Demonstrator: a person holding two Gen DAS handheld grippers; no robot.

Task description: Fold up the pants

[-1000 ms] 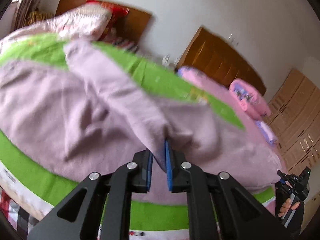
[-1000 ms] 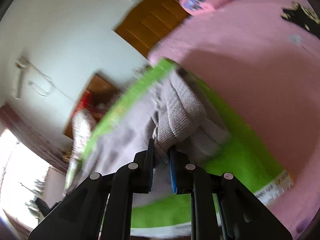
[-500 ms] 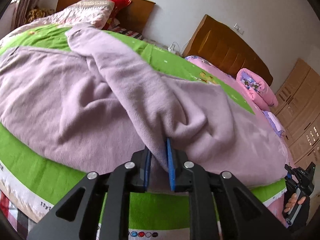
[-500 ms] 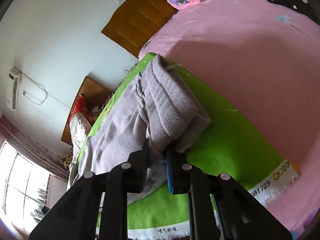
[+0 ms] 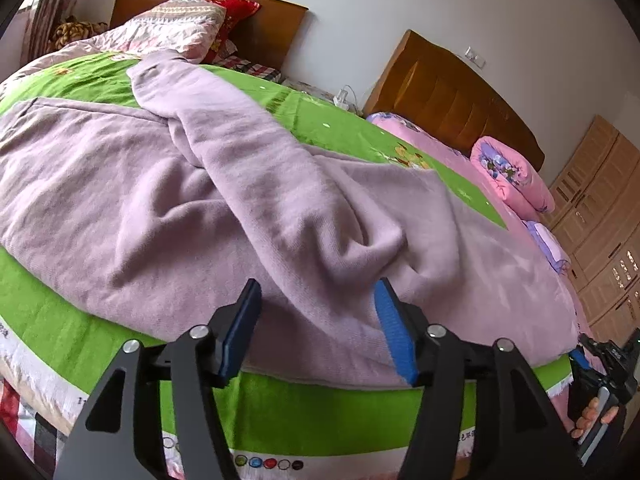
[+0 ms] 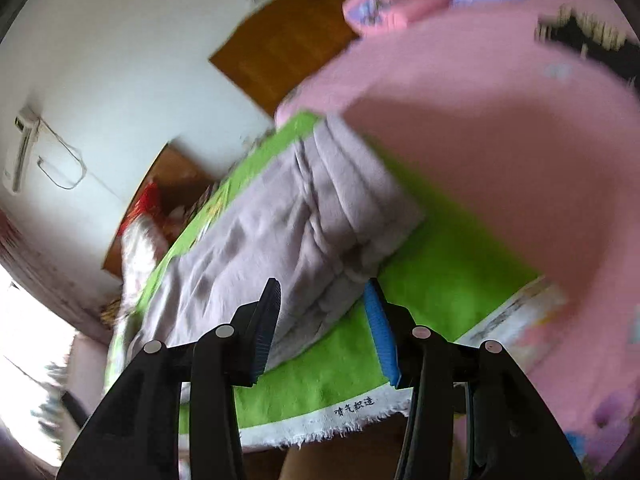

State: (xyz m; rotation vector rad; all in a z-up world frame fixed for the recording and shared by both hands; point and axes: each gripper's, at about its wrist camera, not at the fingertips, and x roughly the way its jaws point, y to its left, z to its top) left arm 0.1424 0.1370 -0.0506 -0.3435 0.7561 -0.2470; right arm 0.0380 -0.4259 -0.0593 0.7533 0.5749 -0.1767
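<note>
The lilac knit pants (image 5: 208, 184) lie on a green blanket (image 5: 344, 128) on the bed, one leg thrown loosely over the other, with folds. My left gripper (image 5: 318, 320) is open, its jaws either side of the pants' near edge. In the right wrist view the pants (image 6: 288, 216) lie with the ribbed waistband end to the right. My right gripper (image 6: 324, 320) is open just in front of that end, holding nothing; this view is blurred.
The green blanket's white fringed edge (image 6: 320, 420) runs along the near side. A pink bedspread (image 6: 500, 140) lies to the right with a rolled pink quilt (image 5: 512, 172) by a wooden headboard (image 5: 452, 92). Pillows (image 5: 180, 28) lie at the far left. Wardrobes (image 5: 600, 208) stand at right.
Both grippers were shut on the pants and have now opened, letting the cloth drop onto the blanket. The right gripper has pulled back slightly.
</note>
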